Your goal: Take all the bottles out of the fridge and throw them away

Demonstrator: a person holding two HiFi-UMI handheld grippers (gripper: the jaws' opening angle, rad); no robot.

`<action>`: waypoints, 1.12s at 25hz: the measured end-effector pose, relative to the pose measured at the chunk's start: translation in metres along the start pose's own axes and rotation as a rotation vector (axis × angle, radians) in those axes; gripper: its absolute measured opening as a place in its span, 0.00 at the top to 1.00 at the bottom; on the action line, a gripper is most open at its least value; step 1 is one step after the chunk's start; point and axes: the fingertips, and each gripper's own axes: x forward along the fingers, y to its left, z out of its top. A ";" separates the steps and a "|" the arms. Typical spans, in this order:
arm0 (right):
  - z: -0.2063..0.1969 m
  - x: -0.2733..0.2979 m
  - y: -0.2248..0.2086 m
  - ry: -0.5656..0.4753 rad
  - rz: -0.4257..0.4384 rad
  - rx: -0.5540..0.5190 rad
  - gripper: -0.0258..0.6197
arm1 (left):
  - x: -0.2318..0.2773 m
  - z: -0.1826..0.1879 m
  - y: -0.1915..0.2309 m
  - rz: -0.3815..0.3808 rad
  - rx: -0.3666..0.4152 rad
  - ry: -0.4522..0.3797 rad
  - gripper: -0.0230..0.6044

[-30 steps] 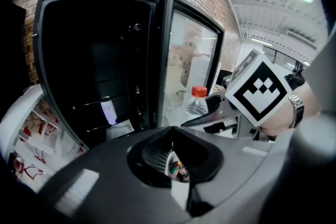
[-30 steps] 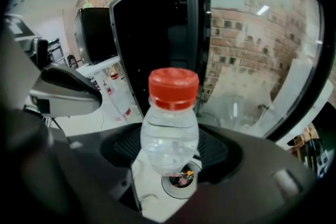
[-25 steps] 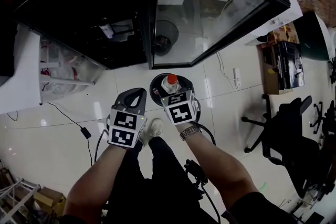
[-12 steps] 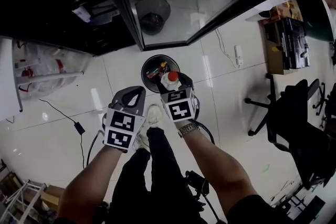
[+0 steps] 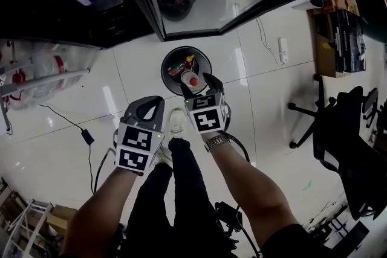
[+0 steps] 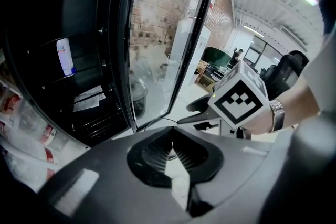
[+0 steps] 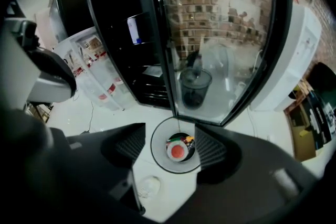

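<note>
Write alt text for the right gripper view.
Right gripper open, jaws wide apart, looking down into a round trash bin on the white floor; a red-capped bottle shows within its rim, touching neither jaw. The fridge's open glass door stands beyond.

Two tools (image 5: 151, 107) (image 5: 197, 83), one red-capped bottle (image 5: 193, 81), one bin (image 5: 166, 63)

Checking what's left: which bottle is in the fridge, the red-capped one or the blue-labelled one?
The blue-labelled bottle, standing inside the fridge; the red-capped bottle is in the floor bin.
</note>
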 end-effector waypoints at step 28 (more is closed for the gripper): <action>0.032 -0.067 0.036 -0.055 0.052 0.002 0.52 | -0.078 0.032 -0.005 0.097 -0.009 -0.075 0.96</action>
